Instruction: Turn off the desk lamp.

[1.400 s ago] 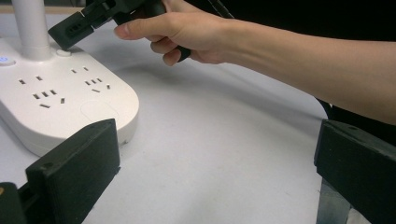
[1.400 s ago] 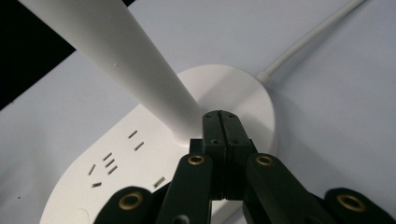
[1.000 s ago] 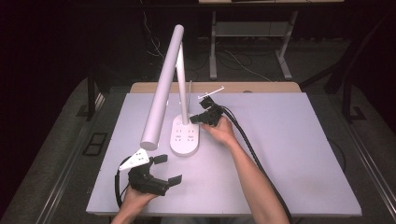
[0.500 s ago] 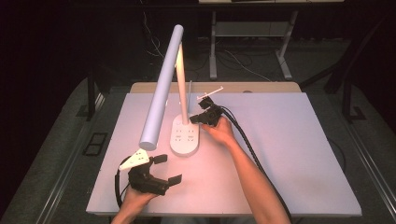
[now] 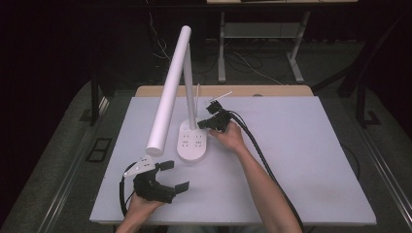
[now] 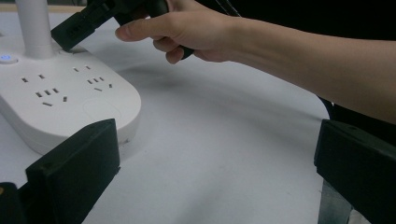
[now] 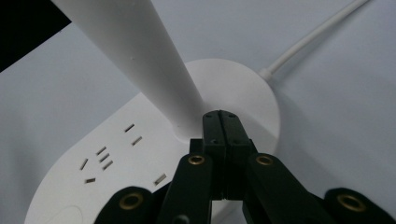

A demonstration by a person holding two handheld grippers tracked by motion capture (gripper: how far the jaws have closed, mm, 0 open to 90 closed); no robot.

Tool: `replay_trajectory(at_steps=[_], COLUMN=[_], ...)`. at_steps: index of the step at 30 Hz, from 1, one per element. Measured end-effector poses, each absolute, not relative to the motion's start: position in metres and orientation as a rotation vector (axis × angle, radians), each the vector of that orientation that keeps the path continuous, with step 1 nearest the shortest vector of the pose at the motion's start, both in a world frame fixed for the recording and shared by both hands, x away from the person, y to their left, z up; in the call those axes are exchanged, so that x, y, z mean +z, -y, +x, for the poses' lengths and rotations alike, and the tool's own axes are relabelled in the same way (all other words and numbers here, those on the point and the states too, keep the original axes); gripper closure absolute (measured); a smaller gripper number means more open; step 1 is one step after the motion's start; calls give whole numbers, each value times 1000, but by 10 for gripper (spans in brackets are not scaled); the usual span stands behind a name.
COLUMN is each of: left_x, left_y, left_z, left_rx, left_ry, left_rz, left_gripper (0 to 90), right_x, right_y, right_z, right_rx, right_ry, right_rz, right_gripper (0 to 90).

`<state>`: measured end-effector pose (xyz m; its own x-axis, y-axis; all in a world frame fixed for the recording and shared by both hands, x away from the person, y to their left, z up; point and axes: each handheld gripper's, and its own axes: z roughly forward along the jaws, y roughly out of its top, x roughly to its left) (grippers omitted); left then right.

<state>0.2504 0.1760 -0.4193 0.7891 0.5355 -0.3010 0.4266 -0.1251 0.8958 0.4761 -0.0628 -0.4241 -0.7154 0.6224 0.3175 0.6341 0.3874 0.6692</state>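
A white desk lamp stands left of the table's middle. Its oval base [image 5: 192, 143] carries several socket groups, and a long tube head [image 5: 167, 92] slopes down toward the front left. My right gripper [image 5: 201, 124] is shut with nothing in it, its tips [image 7: 222, 116] pressed on the base [image 7: 243, 88] right at the foot of the stem [image 7: 140, 56]. In the left gripper view the same black tips [image 6: 77, 28] touch the base [image 6: 70, 102] beside a small blue-lit button [image 6: 5, 58]. Near the front edge my left gripper [image 5: 175, 175] is open and holds nothing, jaws wide apart [image 6: 217, 177].
The lamp's white cord [image 5: 216, 99] runs from the back of the base toward the table's far edge. My right forearm and the gripper's black cable [image 5: 257, 150] cross the middle of the white tabletop [image 5: 311, 160]. Dark floor and a metal frame lie beyond.
Both grippers and the lamp stay almost where they were. A faint warm tint seen on the stem half a second ago is gone.
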Motion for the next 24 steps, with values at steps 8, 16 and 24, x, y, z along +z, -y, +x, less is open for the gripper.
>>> replay_trajectory(at_steps=[8, 16, 24], left_x=[-419, -419, -420], left_y=[-176, -175, -175], left_z=[250, 250, 250], left_rx=[112, 111, 114], left_ry=[-749, -749, -747], left_rz=[1754, 1754, 1758], left_gripper=[0, 0, 0], right_x=[-422, -425, -426], right_y=[62, 63, 61], right_z=[476, 475, 471], right_rx=[-1254, -1282, -1303], right_ry=[2604, 2580, 2612], right_rz=[-1176, -1188, -1194], right_gripper=[900, 900, 900])
